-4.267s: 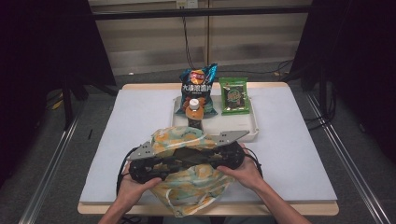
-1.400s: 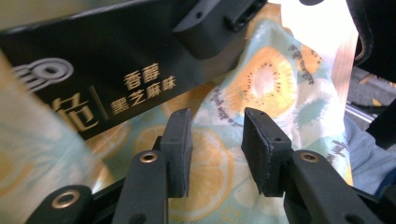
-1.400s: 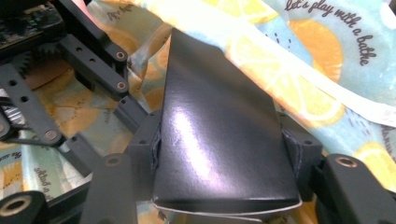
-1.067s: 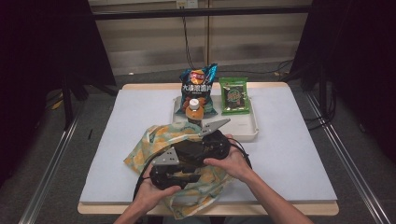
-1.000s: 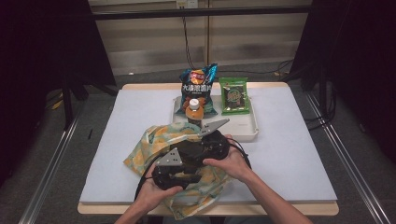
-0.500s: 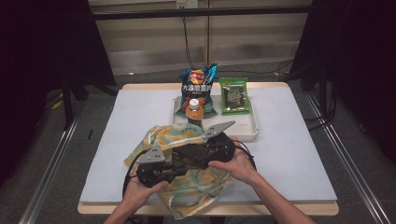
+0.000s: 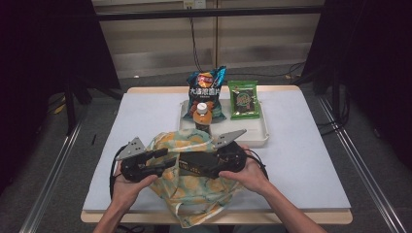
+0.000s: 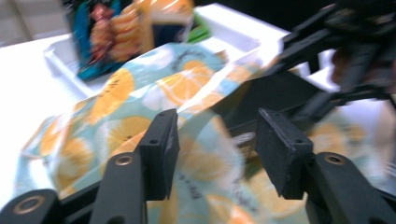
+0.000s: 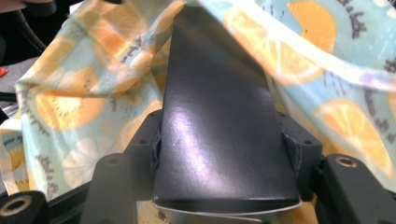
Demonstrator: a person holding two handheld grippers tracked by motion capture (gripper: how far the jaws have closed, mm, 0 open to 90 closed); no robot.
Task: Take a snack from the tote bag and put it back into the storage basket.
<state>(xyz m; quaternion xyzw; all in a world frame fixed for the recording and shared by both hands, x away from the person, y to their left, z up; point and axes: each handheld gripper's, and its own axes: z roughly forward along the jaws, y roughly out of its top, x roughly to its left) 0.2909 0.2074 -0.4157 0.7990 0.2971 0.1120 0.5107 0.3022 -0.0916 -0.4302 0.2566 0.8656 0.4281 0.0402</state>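
Keep your right claw [image 9: 224, 154] clamped on the flat black cardboard box [image 9: 219, 121]; your left claw [image 8: 212, 140], just opened and empty, regrips the orange-print cloth bag [image 8: 116, 112] ahead.

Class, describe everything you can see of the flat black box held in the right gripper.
The flat black box looks like smooth, slightly glossy cardboard, with a pale edge at its near end. The right gripper clamps it, one pad on each long side. It lies roughly level, its far end going into the opening of the light blue fabric bag printed with orange slices, whose cloth drapes over it. In the high view it has small pale print on top. The open left gripper does not touch it.
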